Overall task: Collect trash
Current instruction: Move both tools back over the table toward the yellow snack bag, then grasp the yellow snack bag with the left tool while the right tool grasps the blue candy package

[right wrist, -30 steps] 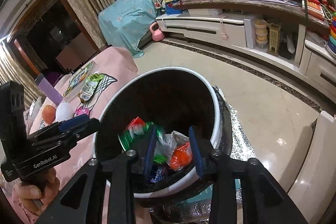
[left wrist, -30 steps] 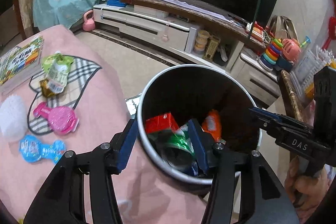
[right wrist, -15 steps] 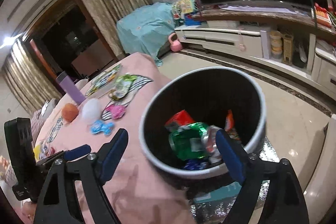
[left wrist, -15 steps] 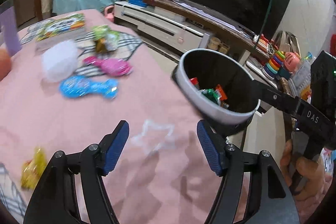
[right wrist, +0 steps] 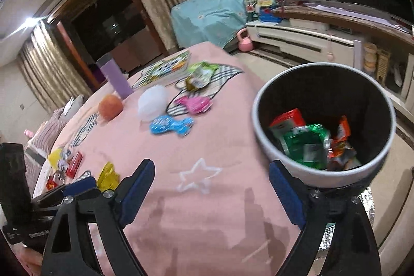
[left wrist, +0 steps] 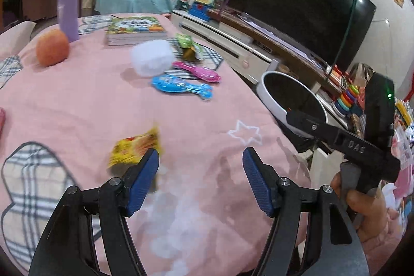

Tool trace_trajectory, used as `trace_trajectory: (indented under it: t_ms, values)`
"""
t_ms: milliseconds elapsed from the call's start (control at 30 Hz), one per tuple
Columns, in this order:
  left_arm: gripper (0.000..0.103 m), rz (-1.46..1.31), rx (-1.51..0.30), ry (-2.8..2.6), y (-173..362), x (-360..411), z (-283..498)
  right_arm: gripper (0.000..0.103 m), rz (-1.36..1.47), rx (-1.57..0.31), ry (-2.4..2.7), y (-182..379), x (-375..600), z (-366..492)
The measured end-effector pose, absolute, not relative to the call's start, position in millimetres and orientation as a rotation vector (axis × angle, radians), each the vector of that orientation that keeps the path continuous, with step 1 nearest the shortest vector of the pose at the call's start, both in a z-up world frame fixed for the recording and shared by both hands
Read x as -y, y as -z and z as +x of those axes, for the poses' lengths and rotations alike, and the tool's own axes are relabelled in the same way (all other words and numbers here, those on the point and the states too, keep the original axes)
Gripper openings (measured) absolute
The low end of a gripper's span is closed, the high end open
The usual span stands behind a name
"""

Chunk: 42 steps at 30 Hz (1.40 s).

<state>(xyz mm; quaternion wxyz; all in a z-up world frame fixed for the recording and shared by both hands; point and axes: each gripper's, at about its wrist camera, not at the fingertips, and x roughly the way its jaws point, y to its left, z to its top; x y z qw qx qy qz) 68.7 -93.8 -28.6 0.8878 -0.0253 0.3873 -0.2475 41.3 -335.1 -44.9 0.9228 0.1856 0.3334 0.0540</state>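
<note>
The pink-covered table runs off the frame on the near side. The bin stands just off its right edge, holding wrappers partly hidden by its wall. The right gripper, jaws just opened wide, holds nothing. The left gripper, jaws apart, holds nothing. A blurred yellow wrapper lies near the front edge, partly behind the left finger.

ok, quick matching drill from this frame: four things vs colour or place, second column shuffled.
Things:
1. bottle
2. bin
3. yellow wrapper
4. round fruit

Colour or place:
A. orange
B. just off the table's edge, trash inside
C. purple, upright
D. beside the left gripper's finger

Pairs: 1-C, 2-B, 3-D, 4-A
</note>
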Motion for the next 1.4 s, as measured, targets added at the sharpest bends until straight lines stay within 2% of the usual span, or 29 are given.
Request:
trace_trajectory:
  t_ms: [200, 533, 633, 700, 800, 967, 1333, 1400]
  values:
    - [0.071, -0.06, -0.82, 0.426, 41, 58, 71, 0.091, 0.347, -0.705, -0.151, 49, 308, 49]
    - [0.071, -0.087, -0.929, 0.408, 84, 54, 98, 0.091, 0.3, -0.742, -0.206, 61, 277, 71]
    - [0.056, -0.113, -0.929, 0.418, 85, 51, 105, 0.091, 0.297, -0.757, -0.216, 66, 274, 79]
    - [0.039, -0.132, -0.936, 0.428, 87, 49, 112, 0.091, 0.291, -0.761, -0.222, 67, 271, 85]
    - [0.032, -0.132, -0.93, 0.425, 89, 47, 120, 0.09, 0.275, -0.769, -0.229, 68, 267, 94]
    - [0.032, -0.136, -0.923, 0.399, 86, 43, 142, 0.083, 0.22, -0.77, -0.252, 69, 255, 113]
    - [0.032, -0.157, -0.939, 0.382, 93, 22, 186, 0.081, 0.006, -0.789, -0.323, 67, 227, 176]
    - [0.036, -0.146, -0.936, 0.383, 93, 24, 185, 0.081, -0.044, -0.811, -0.344, 70, 223, 188]
